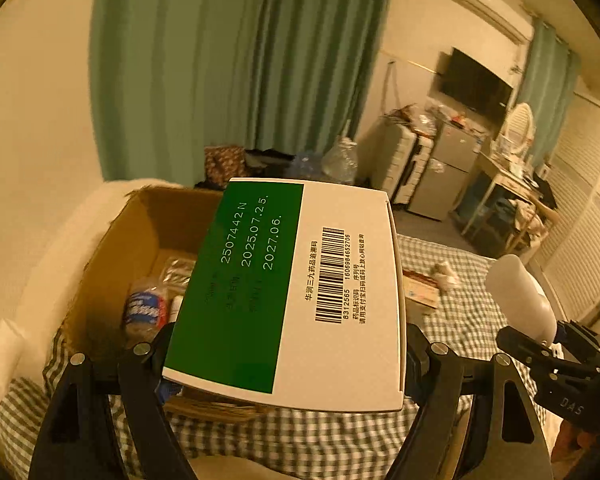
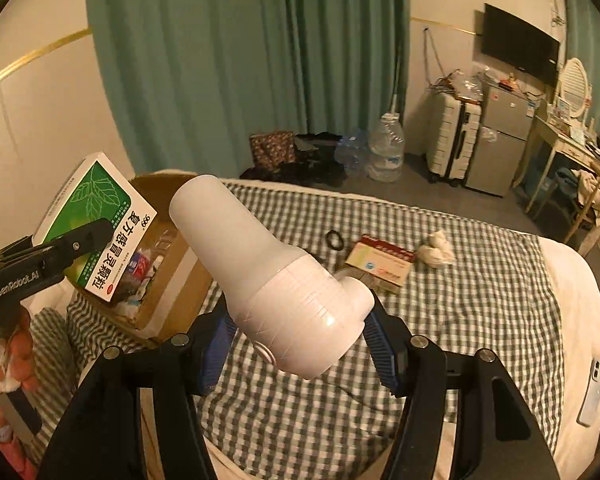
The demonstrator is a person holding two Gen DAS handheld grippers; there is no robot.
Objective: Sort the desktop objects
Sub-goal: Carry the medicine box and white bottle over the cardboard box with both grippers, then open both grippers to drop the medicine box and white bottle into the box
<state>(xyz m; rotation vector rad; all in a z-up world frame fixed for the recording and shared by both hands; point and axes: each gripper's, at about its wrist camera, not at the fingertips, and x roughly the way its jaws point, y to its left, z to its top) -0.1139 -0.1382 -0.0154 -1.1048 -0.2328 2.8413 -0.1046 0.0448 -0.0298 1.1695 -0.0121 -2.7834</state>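
Note:
My left gripper (image 1: 288, 346) is shut on a green-and-white medicine box (image 1: 284, 292), holding it by its two sides. It hangs just above the open cardboard box (image 1: 140, 232), which stands on the bed at the left. The right wrist view shows the same medicine box (image 2: 96, 216) over the cardboard box (image 2: 180, 268). My right gripper (image 2: 300, 336) is shut on a white handheld appliance (image 2: 268, 264) with a round barrel, blue pads pressing its body. It is above the checked sheet, right of the cardboard box. The appliance (image 1: 516, 292) also shows at the left view's right edge.
A crushed bottle (image 1: 144, 308) and wrappers lie in the cardboard box. On the checked bed sheet (image 2: 460, 320) lie a small carton (image 2: 380, 260), a crumpled tissue (image 2: 436, 252), a black hair tie (image 2: 335, 239) and a phone (image 2: 592, 392). A hand (image 2: 12, 356) grips the left tool.

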